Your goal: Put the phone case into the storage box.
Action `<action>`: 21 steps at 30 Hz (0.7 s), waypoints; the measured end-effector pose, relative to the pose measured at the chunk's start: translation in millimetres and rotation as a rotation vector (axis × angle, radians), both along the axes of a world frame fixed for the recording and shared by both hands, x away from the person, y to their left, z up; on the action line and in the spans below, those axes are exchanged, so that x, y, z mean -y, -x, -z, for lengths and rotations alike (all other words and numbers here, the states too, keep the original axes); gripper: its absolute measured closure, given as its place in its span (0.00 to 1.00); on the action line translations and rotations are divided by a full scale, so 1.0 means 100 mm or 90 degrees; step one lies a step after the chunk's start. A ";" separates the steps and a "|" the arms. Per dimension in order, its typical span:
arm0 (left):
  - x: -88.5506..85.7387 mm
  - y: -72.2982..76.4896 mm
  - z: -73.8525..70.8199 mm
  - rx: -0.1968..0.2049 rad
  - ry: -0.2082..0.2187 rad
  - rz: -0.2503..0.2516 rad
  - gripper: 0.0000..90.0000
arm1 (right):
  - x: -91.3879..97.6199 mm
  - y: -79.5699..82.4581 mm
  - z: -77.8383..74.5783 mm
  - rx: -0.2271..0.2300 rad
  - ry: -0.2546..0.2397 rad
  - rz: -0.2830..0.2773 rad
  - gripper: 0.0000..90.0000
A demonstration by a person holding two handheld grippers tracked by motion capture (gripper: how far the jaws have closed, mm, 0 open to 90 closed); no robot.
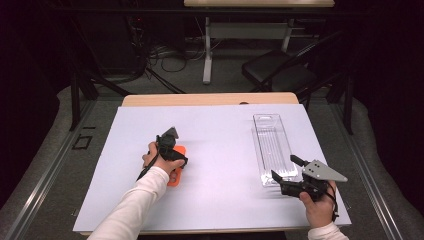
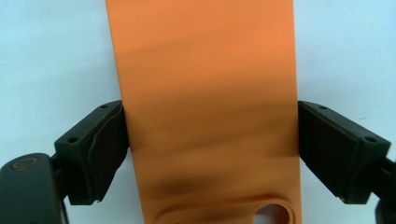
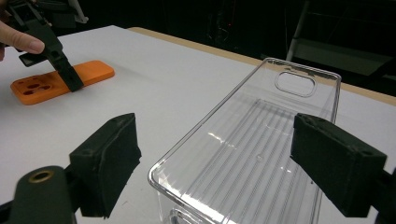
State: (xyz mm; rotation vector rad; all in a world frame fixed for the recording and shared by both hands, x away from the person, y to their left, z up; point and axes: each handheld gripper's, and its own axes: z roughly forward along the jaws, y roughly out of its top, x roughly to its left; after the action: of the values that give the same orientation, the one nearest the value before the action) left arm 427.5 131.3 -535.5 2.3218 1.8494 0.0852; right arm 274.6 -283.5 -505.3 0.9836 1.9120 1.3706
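- Fingers of the left gripper (image 2: 210, 154) straddle the flat orange plastic phone case (image 2: 205, 107): the left pad (image 2: 100, 151) meets the case's long edge, the right pad (image 2: 334, 149) stands at the opposite edge, and full clamping pressure cannot be confirmed.
- Fingers of the right gripper (image 3: 229, 172) stand spread on either side of the near end of the clear, ribbed, rectangular plastic tray (image 3: 261, 154); neither pad touches its walls, so nothing is held.
- Phone case position: flat on the white table sheet (image 1: 220, 150), between the left gripper's fingers and well apart from the tray.
- Tray position: empty, lying lengthwise away from the right gripper's fingers.
- Done, as judged: both grippers are placed at their objects, and the left grip is at or near contact.
- Remaining, as judged: secure the case, lift it, carry it across to the tray and set it inside; the right gripper appears placed to steady the tray.
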 end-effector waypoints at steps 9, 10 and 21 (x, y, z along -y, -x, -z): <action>0.01 0.00 0.00 -0.001 -0.007 0.000 0.15 | 0.00 0.00 0.00 0.000 -0.001 0.001 0.16; 0.01 0.00 0.00 -0.001 -0.007 0.000 0.15 | 0.00 0.00 0.00 -0.001 -0.001 0.001 0.16; -0.04 -0.01 -0.03 -0.020 0.003 0.006 0.17 | 0.00 0.00 0.00 0.000 -0.001 0.001 0.16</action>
State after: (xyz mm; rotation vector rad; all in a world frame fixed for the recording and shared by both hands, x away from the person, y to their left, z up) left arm 428.5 135.4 -532.2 2.3407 1.8515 0.0436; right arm 274.9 -283.9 -505.4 0.9857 1.9095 1.3707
